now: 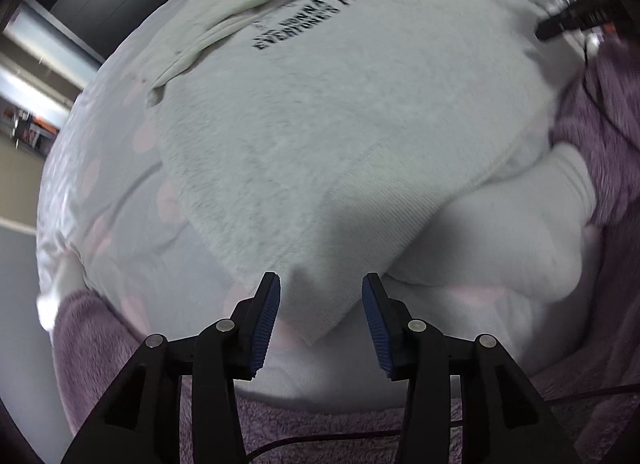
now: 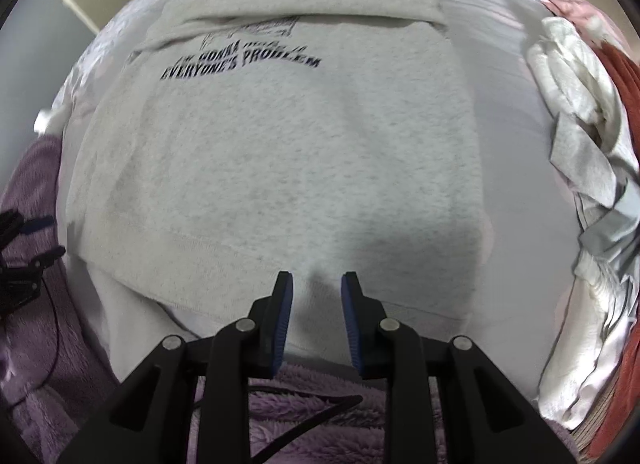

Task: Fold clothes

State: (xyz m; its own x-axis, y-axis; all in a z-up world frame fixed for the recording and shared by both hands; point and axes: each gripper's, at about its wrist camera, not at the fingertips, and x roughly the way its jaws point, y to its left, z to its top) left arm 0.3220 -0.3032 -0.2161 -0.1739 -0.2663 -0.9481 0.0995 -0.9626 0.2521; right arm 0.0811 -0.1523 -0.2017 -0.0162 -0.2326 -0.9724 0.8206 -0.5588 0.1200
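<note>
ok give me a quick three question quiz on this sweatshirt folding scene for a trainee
1. True or false: the left gripper and the right gripper both have their jaws apart, with nothing clamped.
2. Multiple choice: the pale grey fleece sweatshirt with black printed lettering lies on A) a bare wooden floor, B) a white bedsheet with faint pink dots, C) a metal rack.
3. Fill in: the heap of crumpled white and grey clothes sits to the ____ of the sweatshirt in the right wrist view.

Key: 1 true; 2 B; 3 right
</note>
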